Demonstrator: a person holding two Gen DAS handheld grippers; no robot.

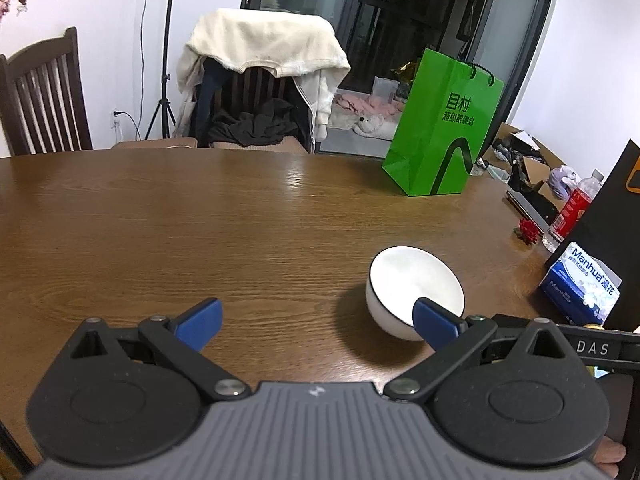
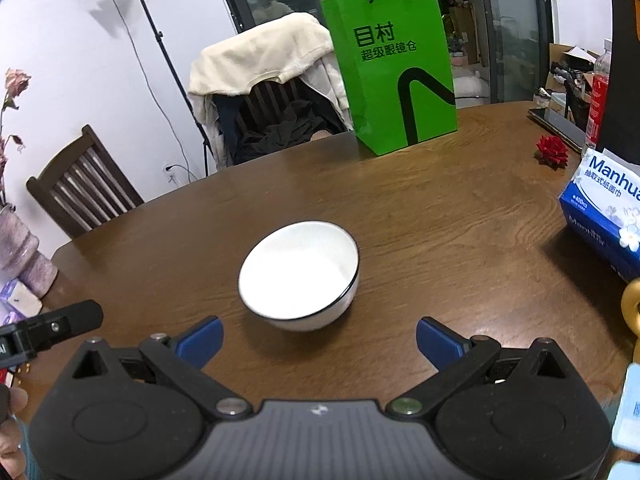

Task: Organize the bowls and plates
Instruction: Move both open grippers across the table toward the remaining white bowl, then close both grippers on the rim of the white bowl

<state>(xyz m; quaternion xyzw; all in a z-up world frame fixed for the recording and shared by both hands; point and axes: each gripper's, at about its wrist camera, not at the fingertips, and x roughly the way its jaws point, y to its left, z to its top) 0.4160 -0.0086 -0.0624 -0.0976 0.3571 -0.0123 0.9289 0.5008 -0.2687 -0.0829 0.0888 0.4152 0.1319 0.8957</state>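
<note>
Our right gripper [image 2: 319,340] hangs with blue pads spread wide, empty, the white bowl [image 2: 299,274] just ahead and centred between them. Our left gripper [image 1: 318,322] is likewise agape, holding nothing, the bowl [image 1: 414,292] off by its right pad. The bowl sits mid-table [image 2: 460,216], nearer our edge. Risk, we judge: pads pinching the slick curved wall could tip or squirt it away.

A lived-in home dining room — a wooden dining table [image 2: 460,208] with slatted chairs [image 2: 84,188], one chair draped in a cream jacket [image 2: 260,56]. A green shopping bag [image 2: 392,72] stands near the table's far edge, a tissue pack [image 2: 604,204] at its right edge — laundry hangs behind the glass door [image 1: 420,4].
</note>
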